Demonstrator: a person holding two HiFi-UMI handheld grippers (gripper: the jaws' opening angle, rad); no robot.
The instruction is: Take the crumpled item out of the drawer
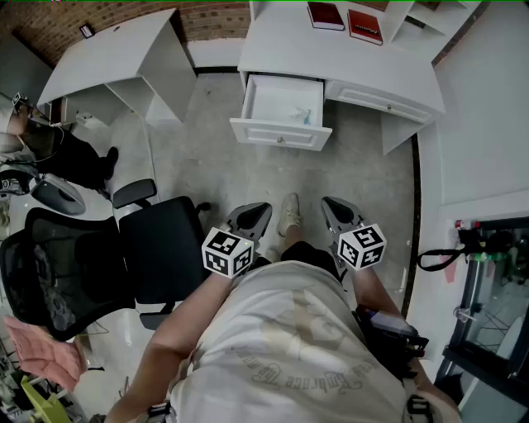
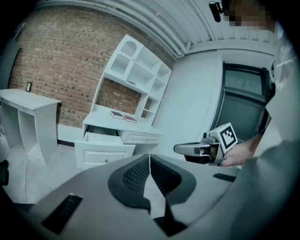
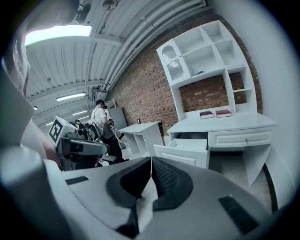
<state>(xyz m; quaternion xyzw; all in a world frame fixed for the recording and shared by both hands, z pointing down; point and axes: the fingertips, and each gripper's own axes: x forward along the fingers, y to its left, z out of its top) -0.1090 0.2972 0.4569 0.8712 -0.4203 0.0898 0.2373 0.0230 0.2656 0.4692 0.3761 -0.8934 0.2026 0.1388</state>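
White drawer (image 1: 281, 134) is seen open, crumpled item (image 1: 303, 114) spotted inside by its right edge. Left gripper (image 1: 250, 218) and right gripper (image 1: 340, 212) are both pressed together, nothing pinched, held well short of it.

white drawer (image 1: 279, 134), red books (image 1: 326, 15), black chair (image 1: 157, 248)

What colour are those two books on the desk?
Both books are dark red, with a pale label on each cover. The head view shows them best.
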